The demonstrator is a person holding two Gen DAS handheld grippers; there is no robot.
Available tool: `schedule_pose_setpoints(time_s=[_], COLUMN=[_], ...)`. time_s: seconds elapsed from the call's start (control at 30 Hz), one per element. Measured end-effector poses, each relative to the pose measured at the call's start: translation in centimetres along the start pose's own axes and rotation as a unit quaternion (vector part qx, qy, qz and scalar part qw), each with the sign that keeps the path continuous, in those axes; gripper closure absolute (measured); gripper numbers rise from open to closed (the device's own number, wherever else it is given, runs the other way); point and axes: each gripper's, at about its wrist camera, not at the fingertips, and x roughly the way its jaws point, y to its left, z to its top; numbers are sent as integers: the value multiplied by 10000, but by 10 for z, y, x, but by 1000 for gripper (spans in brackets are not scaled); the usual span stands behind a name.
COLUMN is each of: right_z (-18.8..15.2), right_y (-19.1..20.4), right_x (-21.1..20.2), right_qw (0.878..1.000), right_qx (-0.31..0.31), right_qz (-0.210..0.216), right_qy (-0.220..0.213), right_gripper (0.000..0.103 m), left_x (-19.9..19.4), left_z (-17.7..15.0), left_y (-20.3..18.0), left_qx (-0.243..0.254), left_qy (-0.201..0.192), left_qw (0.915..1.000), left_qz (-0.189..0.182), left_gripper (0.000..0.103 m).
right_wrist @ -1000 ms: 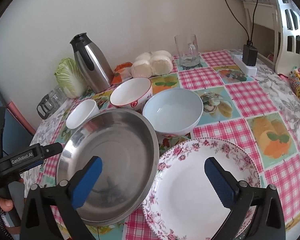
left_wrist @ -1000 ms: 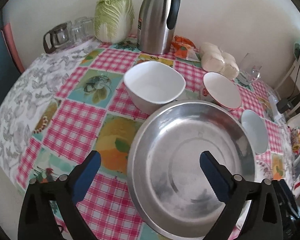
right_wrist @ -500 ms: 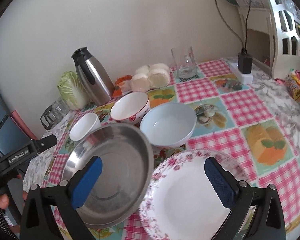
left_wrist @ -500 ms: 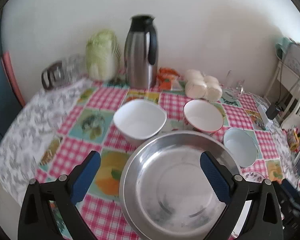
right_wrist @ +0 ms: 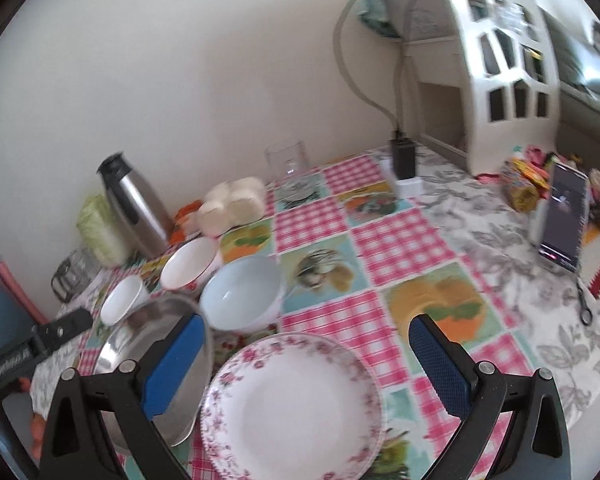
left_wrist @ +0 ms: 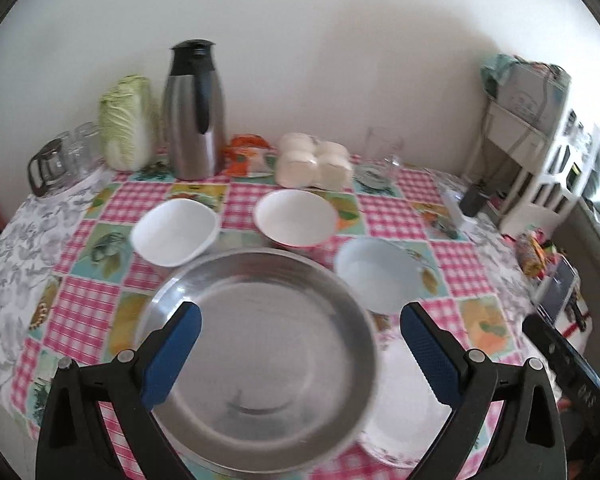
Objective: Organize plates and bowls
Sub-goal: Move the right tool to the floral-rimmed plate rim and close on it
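1. Left wrist view: the left tongs [left_wrist: 300, 354] stand wide and hold nothing above the steel pan [left_wrist: 260, 356] on the table [left_wrist: 384, 212]; three bowls lie beyond.
2. Right wrist view: the right tongs [right_wrist: 306, 364] gape wide, empty, over the floral plate [right_wrist: 292, 404] just beside the pan.

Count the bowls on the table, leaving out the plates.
3, side by side behind the steel plate: a squarish white bowl on the left, a red-trimmed white bowl in the middle, a pale blue bowl on the right. None looks hidden.
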Motion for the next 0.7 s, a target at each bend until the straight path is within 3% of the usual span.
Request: schedule_pose_setpoints(time_s=[0.17,0.3,0.5,0.7], right_z=[3,-2,-14,-21], right_y=[-28,-46,-66,-76], right_x=[-7,-3,15,23], right_qw=[9994,9977,9919,9877], right_qx=[343,572,948,1192], right_qz=[-96,-306,-376,-283], right_qy=[-24,209,761,967], right_gripper=[0,0,0,0], left_x=[2,9,16,25], left_z=[-11,-21,-40,-55], left_y=[-21,-40,-68,-81], left_qx=[14,-27,8,-95], left_qy=[115,443,748,1017], left_qw=[9991,9954,9921,9876], left_qz=[-413,-843,-1005,-1193], left_gripper=[3,3,3,2])
